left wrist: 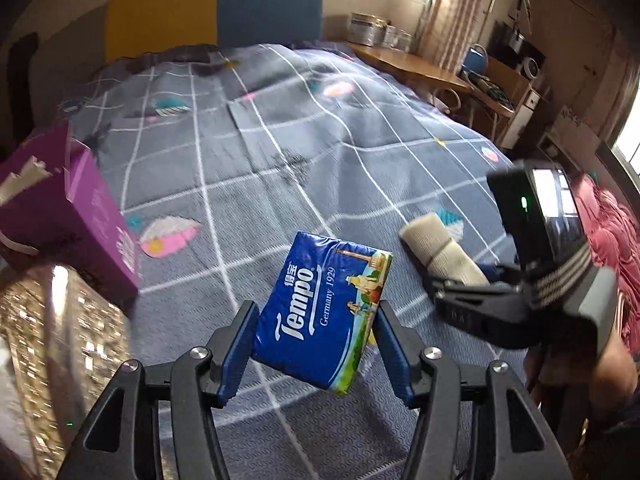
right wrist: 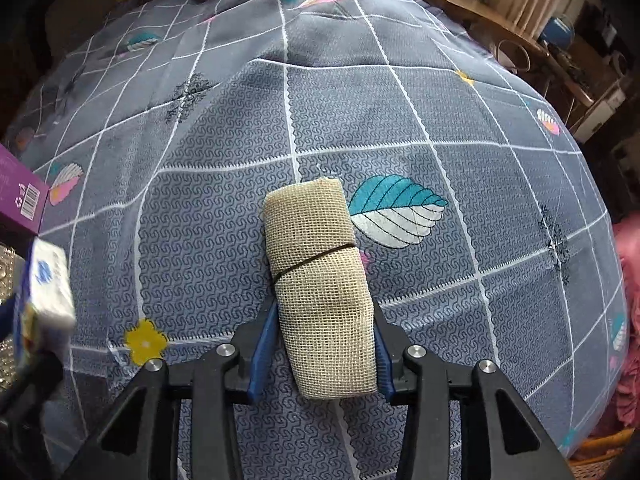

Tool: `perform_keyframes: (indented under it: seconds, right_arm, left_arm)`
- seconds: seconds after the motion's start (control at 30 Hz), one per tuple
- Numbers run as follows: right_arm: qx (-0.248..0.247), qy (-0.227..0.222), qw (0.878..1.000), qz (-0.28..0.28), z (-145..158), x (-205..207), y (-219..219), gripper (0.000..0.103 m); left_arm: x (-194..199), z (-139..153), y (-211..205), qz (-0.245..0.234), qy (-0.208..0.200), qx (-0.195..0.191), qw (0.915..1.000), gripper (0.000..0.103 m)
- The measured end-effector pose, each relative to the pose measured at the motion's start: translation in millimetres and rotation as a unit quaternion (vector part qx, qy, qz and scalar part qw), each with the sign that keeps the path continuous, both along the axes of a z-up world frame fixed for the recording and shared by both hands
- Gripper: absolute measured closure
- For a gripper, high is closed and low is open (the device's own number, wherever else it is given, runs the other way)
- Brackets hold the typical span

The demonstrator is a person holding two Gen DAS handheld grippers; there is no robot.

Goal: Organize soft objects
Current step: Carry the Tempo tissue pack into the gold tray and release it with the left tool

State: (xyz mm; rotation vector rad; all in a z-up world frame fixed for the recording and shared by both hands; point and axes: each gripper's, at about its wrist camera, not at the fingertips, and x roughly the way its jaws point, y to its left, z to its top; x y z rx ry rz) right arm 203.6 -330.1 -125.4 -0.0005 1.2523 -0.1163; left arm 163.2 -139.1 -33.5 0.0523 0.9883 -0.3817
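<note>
My left gripper (left wrist: pixel 316 312) is shut on a blue Tempo tissue pack (left wrist: pixel 324 308) and holds it above the bed; the pack also shows blurred at the left edge of the right wrist view (right wrist: pixel 44 300). My right gripper (right wrist: pixel 324 320) is shut on a beige rolled mesh cloth (right wrist: pixel 320 280) tied with a dark band, held just over the bedspread. In the left wrist view the right gripper (left wrist: pixel 460 280) and the roll (left wrist: pixel 440 250) sit to the right of the tissue pack. An open purple box (left wrist: pixel 80 216) stands at the left.
A grey checked bedspread (left wrist: pixel 280 152) with leaf prints covers the bed. A yellow and blue headboard (left wrist: pixel 212 12) is at the far end. A wooden desk (left wrist: pixel 412 64) stands at the right. Pink fabric (left wrist: pixel 616 248) lies at the right edge. A glittery surface (left wrist: pixel 52 340) is at lower left.
</note>
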Motion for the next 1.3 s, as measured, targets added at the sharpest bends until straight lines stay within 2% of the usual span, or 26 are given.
perform_keyframes:
  seconds: [0.33,0.5,0.77,0.97,1.13,1.3]
  right_arm:
    - [-0.009,-0.008,1.0,0.011,-3,-9,0,0.055]
    - [-0.011,-0.01,1.0,0.012,0,-8,3,0.055]
    - [-0.024,-0.013,0.999,0.023,2,-10,7,0.055]
    - [-0.033,-0.015,0.999,0.031,3,-12,13,0.055]
    - [-0.035,-0.016,0.999,0.033,3,-13,13,0.055]
    - [-0.044,-0.02,0.998,0.038,3,-14,15,0.055]
  left_arm:
    - [29,64,42,0.066,-0.03,-0.026,0.997,0.044]
    - [48,92,78,0.108,-0.051,-0.018,0.9927,0.044]
    - [66,127,160,0.198,-0.089,0.0,0.9762,0.044]
    - [38,126,237,0.28,-0.109,0.007,0.9537,0.044]
    - [4,110,279,0.317,-0.109,0.011,0.9421,0.044]
    - [-27,94,302,0.341,-0.109,0.008,0.9336,0.044]
